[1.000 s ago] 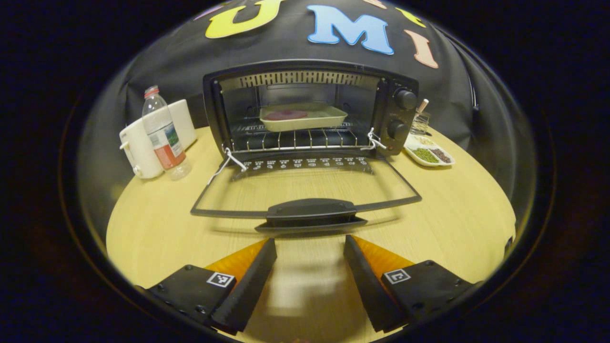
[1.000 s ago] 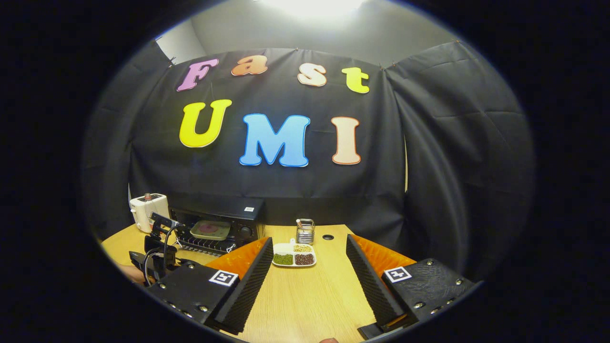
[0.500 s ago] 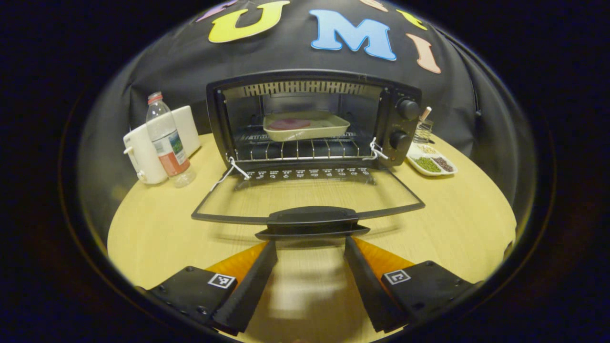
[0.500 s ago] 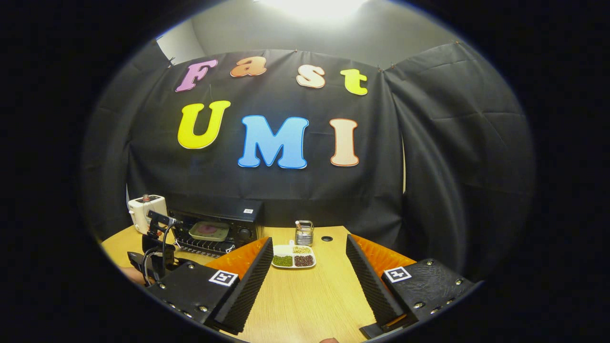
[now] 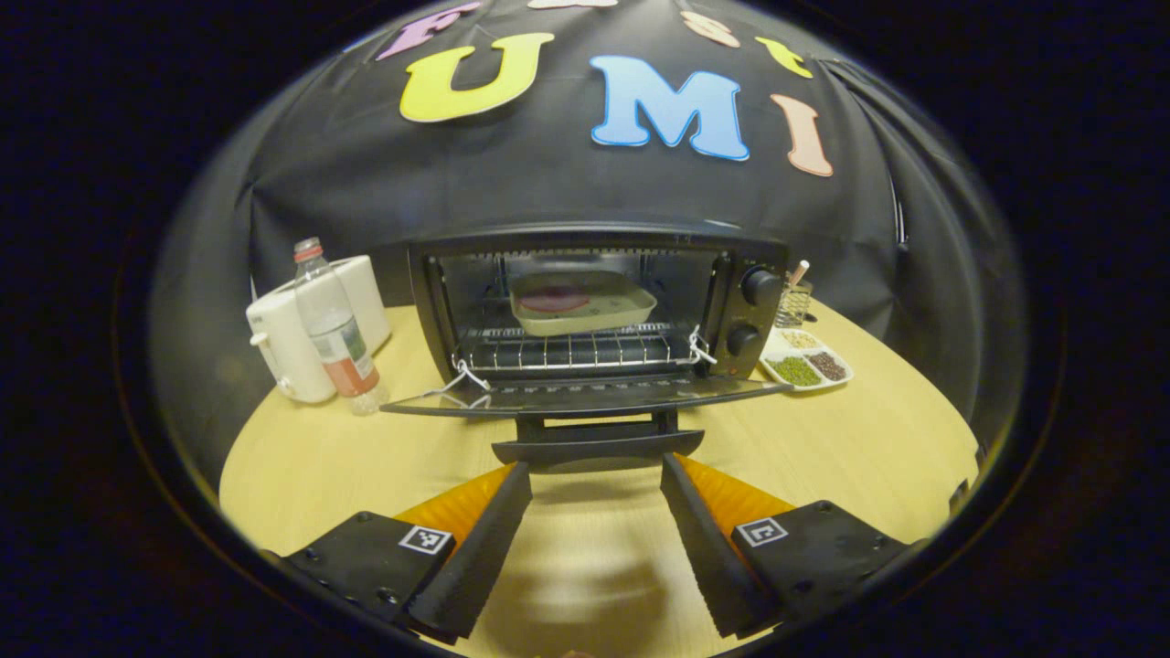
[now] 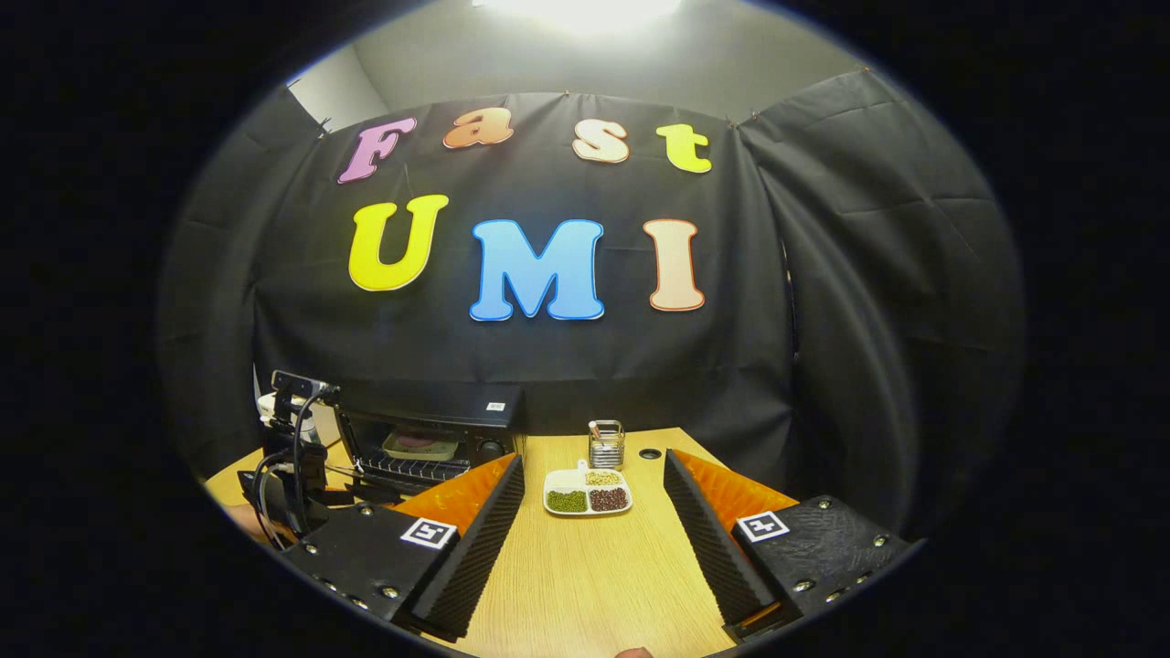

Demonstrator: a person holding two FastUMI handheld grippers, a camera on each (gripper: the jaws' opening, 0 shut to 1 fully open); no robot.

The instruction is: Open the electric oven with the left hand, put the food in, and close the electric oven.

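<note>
The black electric oven [image 5: 594,311] stands at the back of the round wooden table [image 5: 850,439] with its glass door [image 5: 585,395] folded down flat. A pale tray [image 5: 580,302] with a reddish piece of food [image 5: 553,300] sits on the rack inside. My left gripper [image 5: 594,471] is open, its fingertips just below the door's black handle [image 5: 599,446] and level with it. My right gripper [image 6: 594,471] is open and holds nothing, above the table to the right of the oven [image 6: 425,439]. The left gripper [image 6: 292,457] shows in front of the oven in the right gripper view.
Left of the oven stand a water bottle [image 5: 334,329] and a white appliance [image 5: 292,329]. A divided dish of beans [image 5: 809,366] [image 6: 587,493] and a small glass holder [image 5: 793,302] [image 6: 605,443] sit to its right. A hole [image 6: 650,453] is in the table's top.
My left gripper has dropped lower and come up to the door's handle, so the door now looks edge-on. The right gripper has barely shifted.
</note>
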